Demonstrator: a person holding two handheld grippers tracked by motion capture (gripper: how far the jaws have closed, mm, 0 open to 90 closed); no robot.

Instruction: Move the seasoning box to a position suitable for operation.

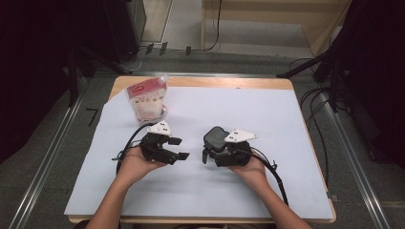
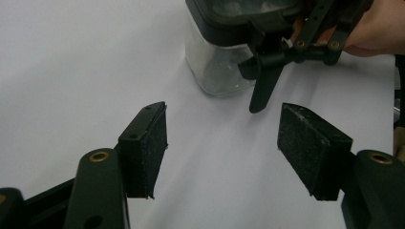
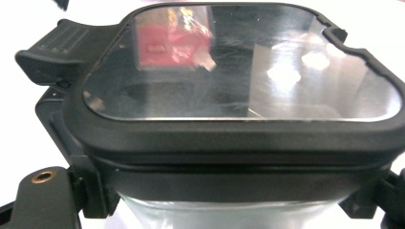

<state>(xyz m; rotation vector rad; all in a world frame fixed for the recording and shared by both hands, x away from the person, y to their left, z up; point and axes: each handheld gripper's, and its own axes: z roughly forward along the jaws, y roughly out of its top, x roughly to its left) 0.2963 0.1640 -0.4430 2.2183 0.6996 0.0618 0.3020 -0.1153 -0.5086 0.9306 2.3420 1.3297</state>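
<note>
A clear square container (image 1: 216, 137) with a black flip lid stands near the middle of the white sheet. My right gripper (image 1: 215, 146) is shut on the container (image 3: 239, 95), one jaw on each side just under the lid. In the left gripper view the container (image 2: 217, 67) is ahead, with one right-gripper finger (image 2: 264, 90) against its side. My left gripper (image 1: 180, 148) lies to the container's left, pointing toward it. It is open (image 2: 227, 148) with nothing between its pads (image 2: 143, 148). A red and white pouch (image 1: 147, 99) stands at the far left.
A white sheet (image 1: 267, 119) covers most of the wooden table (image 1: 200, 82). Black cables trail from both grippers toward the near edge. Dark stands and cables lie on the floor at both sides of the table.
</note>
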